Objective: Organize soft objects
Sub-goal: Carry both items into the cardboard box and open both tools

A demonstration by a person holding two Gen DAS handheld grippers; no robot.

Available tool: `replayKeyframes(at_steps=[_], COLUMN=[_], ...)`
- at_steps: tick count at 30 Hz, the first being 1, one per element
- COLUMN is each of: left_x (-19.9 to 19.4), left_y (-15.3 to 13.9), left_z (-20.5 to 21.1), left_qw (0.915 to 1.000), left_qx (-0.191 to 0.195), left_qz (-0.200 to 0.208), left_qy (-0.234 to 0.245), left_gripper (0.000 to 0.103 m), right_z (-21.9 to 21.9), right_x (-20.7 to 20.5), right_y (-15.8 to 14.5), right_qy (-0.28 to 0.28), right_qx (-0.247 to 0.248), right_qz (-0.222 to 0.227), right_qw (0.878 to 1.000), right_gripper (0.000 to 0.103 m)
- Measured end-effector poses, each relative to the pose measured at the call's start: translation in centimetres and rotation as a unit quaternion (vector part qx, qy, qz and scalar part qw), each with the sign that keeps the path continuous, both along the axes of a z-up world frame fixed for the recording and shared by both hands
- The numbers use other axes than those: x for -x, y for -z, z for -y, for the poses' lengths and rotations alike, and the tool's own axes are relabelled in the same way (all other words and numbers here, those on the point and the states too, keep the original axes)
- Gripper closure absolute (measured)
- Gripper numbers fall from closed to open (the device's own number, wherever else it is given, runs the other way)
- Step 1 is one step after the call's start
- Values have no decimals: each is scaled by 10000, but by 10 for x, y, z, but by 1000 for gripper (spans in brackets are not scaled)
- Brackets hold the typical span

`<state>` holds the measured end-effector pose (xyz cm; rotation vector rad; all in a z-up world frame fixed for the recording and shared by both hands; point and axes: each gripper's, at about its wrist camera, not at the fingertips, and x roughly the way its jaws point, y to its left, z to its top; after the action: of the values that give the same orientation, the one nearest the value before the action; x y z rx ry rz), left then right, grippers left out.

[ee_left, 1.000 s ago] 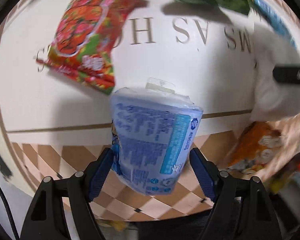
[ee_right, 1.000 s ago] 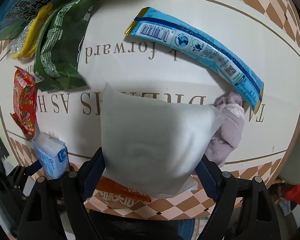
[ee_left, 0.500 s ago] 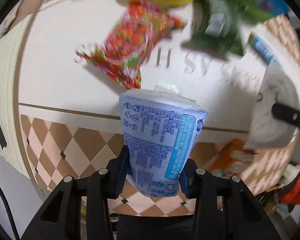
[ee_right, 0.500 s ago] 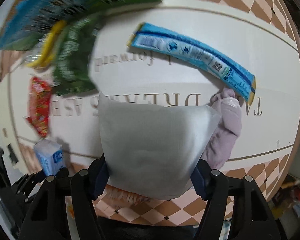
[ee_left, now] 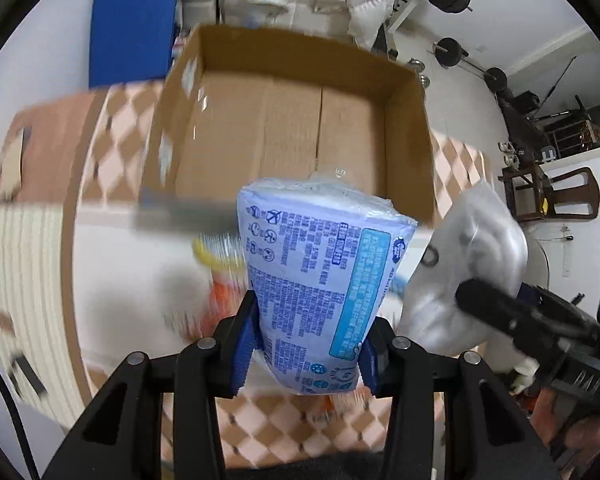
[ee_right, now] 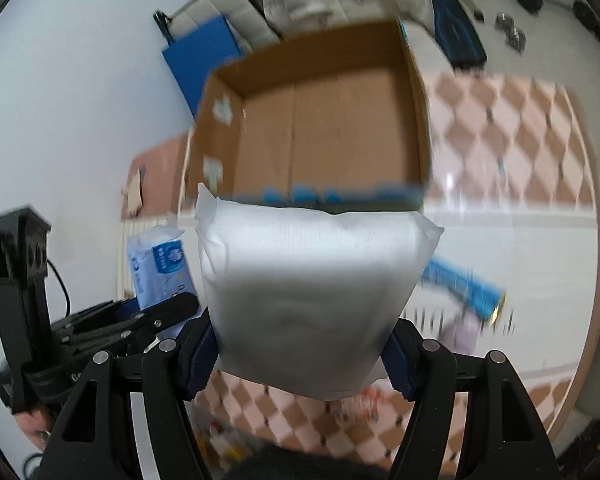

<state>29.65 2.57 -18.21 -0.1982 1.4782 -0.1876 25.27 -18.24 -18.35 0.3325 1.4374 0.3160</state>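
Both packs lifted, box ahead of you.
Your left gripper (ee_left: 306,354) pinches the blue tissue pack (ee_left: 320,292) at its lower end; your right gripper (ee_right: 300,354) clamps the white pillow pack (ee_right: 312,280) across its width. Beyond them, the open cardboard box (ee_left: 406,136) sits on the checkered table (ee_right: 520,128), its near rim just past both packs, its floor bare.
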Motion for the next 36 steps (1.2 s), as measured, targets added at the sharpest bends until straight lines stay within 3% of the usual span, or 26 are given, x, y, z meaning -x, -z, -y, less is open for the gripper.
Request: replayKeyframes(at_steps=[5, 12, 21, 30, 33, 35, 36], left_x=[-95, -182, -210, -208, -210, -210, -209], left_y=[40, 122, 170, 174, 170, 165, 161], left_z=[12, 10, 17, 24, 28, 30, 28], left_qw=[9998, 9956, 9914, 9904, 9907, 9910, 9918], left_qx=[-45, 54, 59, 6, -226, -262, -334], left_qz=[-185, -914, -1248, -1262, -1230, -1171, -1090], left_qy=[112, 212, 399, 567, 536, 591, 582], left_gripper=[62, 62, 62, 60, 58, 46, 41], right_z=[-23, -35, -55, -64, -67, -68, -68], right_x=[-87, -186, -256, -283, -289, -292, -293], right_y=[16, 91, 155, 186, 192, 193, 191], right_qy=[59, -1, -411, -487, -556, -575, -543], right_qx=[538, 1005, 1579, 1639, 1712, 1785, 1830], right_qz=[293, 105, -7, -328, -400, -458, -467], right_qw=[9981, 9949, 9866, 9847, 9829, 9812, 9805], right_gripper=[31, 31, 31, 31, 27, 20, 10])
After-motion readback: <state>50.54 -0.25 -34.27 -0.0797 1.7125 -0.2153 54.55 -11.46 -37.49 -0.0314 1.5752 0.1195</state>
